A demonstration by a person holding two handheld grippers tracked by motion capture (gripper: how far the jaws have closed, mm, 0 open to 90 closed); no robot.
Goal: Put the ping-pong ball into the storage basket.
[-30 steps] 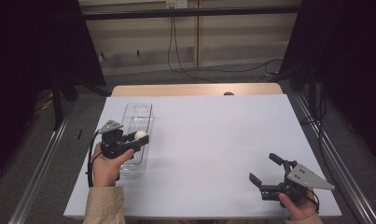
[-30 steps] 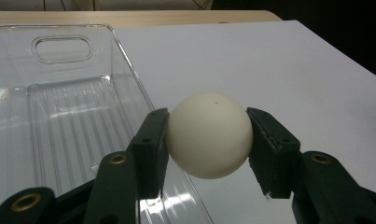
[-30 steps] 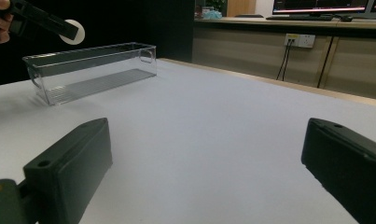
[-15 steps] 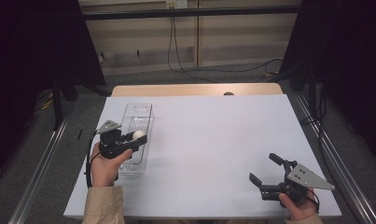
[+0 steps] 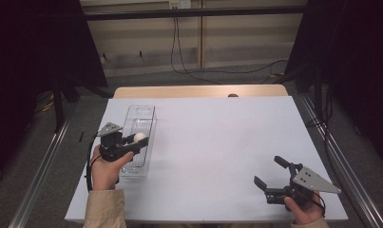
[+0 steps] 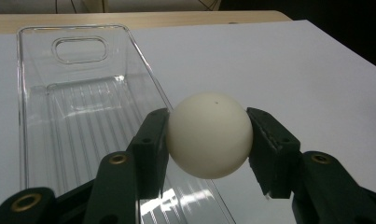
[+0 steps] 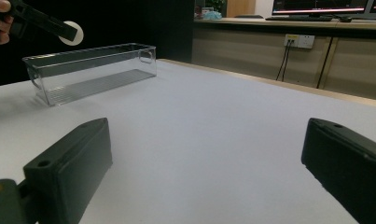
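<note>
A white ball [image 6: 209, 134] is clamped between the jaws of my left gripper [image 5: 138, 140], held above the right wall of a clear plastic bin [image 5: 139, 118]. The same ball [image 5: 140, 137] hangs over the bin's near half in the high view. From the right gripper view the ball [image 7: 71, 32] hovers well above the bin [image 7: 90, 70], far off at the left. My right gripper [image 5: 271, 175] stays low at the table's near right corner, jaws wide apart with nothing between them.
The white table top [image 5: 217, 137] stretches between the two grippers. A wooden strip [image 5: 198, 91] runs along its far edge. Cables [image 5: 189, 66] trail on the floor behind, and metal rails [image 5: 42, 161] flank both sides.
My left gripper with the ball has shifted slightly back towards the person, staying over the bin. The right gripper has not moved.
</note>
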